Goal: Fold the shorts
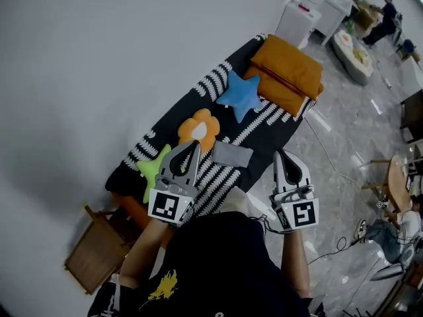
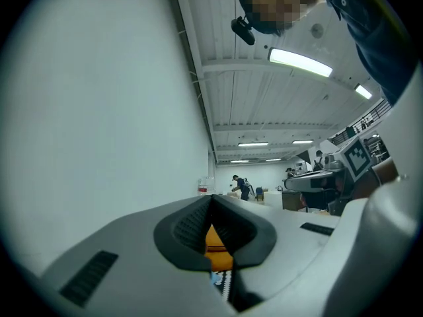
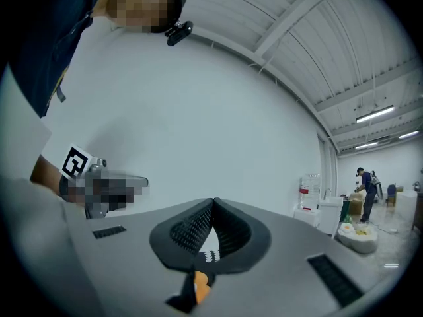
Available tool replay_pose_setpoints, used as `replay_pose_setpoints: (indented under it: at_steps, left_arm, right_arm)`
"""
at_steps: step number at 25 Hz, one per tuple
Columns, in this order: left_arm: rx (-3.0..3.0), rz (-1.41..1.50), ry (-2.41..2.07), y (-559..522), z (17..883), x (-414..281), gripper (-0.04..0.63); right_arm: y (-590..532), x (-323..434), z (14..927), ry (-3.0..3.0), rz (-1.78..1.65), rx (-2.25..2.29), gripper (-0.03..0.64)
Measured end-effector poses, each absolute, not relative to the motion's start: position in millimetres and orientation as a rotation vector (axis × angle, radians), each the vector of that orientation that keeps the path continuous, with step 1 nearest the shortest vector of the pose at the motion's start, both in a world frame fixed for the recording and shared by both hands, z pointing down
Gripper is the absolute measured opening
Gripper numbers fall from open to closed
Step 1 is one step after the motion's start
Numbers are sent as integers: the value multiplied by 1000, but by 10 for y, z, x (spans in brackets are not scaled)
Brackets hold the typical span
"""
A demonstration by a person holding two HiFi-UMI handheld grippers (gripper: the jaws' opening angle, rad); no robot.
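1. On the bed (image 1: 268,137) with its black-and-white striped cover, the shorts (image 1: 232,154) lie flat as a small grey rectangle. They sit just beside the orange flower cushion (image 1: 198,129) and, in the head view, between the two claws.
2. The left claw (image 1: 193,145) is closed tight and empty. In the left gripper view its ribbed pads (image 2: 188,226) meet with no cloth between them.
3. The right claw (image 1: 281,154) is also fully closed on nothing, and its pads (image 3: 192,230) touch along their whole length. Both claws are held about level, above the near edge of the bed and off the shorts.
4. The shorts look compact and square-edged, so the folding is probably done or nearly so. How many layers they hold cannot be told from here.
5. If one more fold is wanted, open both claws before lowering them. Pinch the two near corners together and carry them evenly over the far edge, so the layers do not skew.
6. Keep the left claw clear of the flower cushion and the green star cushion (image 1: 155,169), which crowd that side. Do not catch the striped cover along with the cloth.
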State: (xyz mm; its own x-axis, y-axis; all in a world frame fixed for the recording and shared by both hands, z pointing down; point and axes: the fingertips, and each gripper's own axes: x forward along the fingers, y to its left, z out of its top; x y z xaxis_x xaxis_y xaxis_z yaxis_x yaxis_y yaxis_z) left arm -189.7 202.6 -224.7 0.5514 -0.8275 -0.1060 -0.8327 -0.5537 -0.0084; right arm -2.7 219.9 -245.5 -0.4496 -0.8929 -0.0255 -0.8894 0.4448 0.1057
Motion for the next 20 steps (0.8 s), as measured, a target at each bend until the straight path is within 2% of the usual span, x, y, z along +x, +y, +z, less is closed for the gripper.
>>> replay_pose_setpoints:
  at_steps: [20]
  left_arm:
    - [-2794, 146, 1390, 1872, -2179, -2065, 14]
  right_arm:
    - [2087, -306, -2467, -2587, -142, 1685, 17]
